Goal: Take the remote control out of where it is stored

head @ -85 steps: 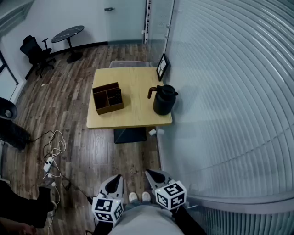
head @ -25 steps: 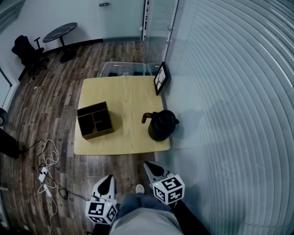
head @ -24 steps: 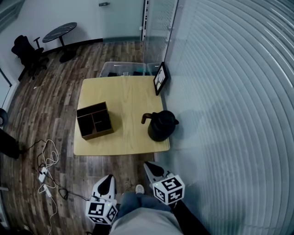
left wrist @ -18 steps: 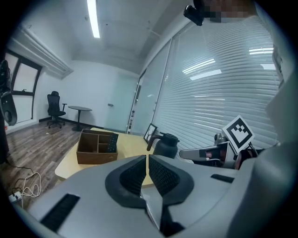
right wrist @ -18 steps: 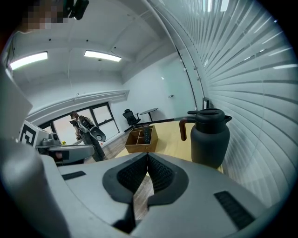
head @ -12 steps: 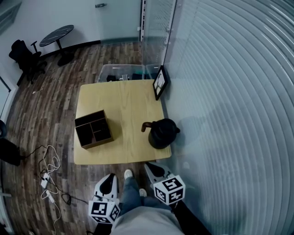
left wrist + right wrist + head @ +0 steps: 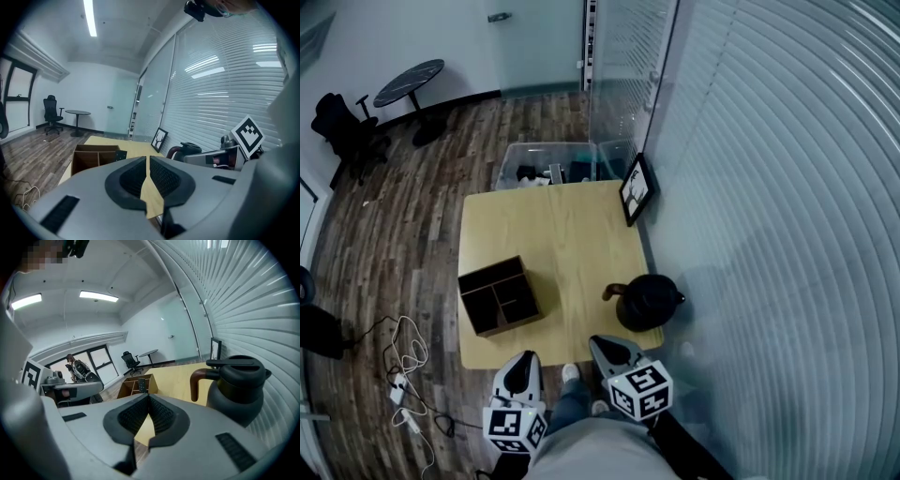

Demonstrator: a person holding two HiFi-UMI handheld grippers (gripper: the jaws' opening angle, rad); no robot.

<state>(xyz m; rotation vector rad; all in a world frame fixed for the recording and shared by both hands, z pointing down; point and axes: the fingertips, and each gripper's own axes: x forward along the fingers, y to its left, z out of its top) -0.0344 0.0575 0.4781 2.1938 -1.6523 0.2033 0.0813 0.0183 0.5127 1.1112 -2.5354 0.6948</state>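
A brown wooden organizer box [image 7: 500,295] with several compartments stands on the front left of the light wooden table [image 7: 562,234]. A dark remote control [image 7: 142,386] stands upright in one compartment and also shows at the box's right side in the left gripper view [image 7: 121,155]. My left gripper [image 7: 523,367] [image 7: 148,158] and right gripper [image 7: 606,347] [image 7: 149,398] hang side by side just short of the table's front edge. Both are shut with nothing between the jaws.
A black kettle [image 7: 647,302] [image 7: 239,383] sits at the table's front right corner. A framed picture [image 7: 636,188] leans at the right edge by the blind-covered glass wall. A clear storage bin [image 7: 553,167] lies behind the table. Cables [image 7: 408,361] trail on the floor at left.
The person has walked up to the table, which now lies much closer below. Both grippers stay shut and have come nearly to its front edge.
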